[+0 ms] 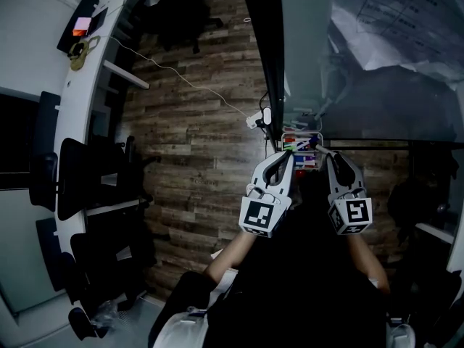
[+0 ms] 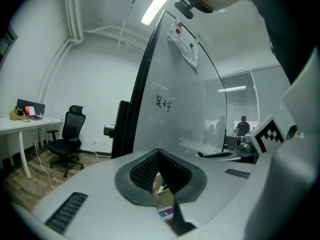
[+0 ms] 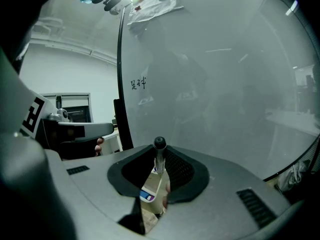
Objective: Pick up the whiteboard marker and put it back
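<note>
- The right gripper (image 3: 158, 170), at lower centre of its own view, has its jaws pinching the whiteboard marker (image 3: 159, 153), black cap up and clear of the pads, likely so the barrel can drop in tail first.
- The left gripper (image 2: 159, 159) has its jaws pressed together on nothing and seems only to be waiting.
- In the head view both grippers point at the marker tray (image 1: 302, 135) right of centre, on the whiteboard (image 3: 225, 84). This is probably where the marker goes back.

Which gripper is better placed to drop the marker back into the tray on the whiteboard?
Right. The right gripper is shut on the whiteboard marker, cap up, just above the marker tray. The left gripper is shut with nothing between its jaws.
</note>
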Demonstrator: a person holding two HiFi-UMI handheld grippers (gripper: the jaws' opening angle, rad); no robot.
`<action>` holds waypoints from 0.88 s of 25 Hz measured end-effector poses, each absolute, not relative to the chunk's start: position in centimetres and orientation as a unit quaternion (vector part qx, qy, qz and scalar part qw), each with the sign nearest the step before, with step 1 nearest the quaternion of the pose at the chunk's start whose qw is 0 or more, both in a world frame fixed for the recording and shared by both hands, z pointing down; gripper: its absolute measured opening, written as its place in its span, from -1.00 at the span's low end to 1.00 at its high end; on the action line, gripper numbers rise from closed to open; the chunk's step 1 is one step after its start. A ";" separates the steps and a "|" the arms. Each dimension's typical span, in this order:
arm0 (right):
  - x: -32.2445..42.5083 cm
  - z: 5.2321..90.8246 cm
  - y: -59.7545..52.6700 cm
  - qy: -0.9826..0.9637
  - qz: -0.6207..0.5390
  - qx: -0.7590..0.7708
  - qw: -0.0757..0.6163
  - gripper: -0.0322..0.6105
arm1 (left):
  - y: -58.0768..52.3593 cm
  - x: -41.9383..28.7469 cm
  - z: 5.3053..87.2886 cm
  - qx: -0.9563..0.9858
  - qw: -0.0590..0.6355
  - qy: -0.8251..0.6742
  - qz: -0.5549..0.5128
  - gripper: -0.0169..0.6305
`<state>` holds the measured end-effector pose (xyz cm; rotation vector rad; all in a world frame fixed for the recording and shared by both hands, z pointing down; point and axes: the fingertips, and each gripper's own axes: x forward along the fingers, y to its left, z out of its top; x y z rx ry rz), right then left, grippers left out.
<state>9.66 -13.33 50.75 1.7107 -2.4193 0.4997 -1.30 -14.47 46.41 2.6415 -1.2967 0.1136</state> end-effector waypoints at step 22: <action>9.1 52.2 -14.0 -0.808 0.173 0.558 0.077 -0.66 | -15.0 -1.4 46.6 0.891 0.099 -0.441 0.044 -0.95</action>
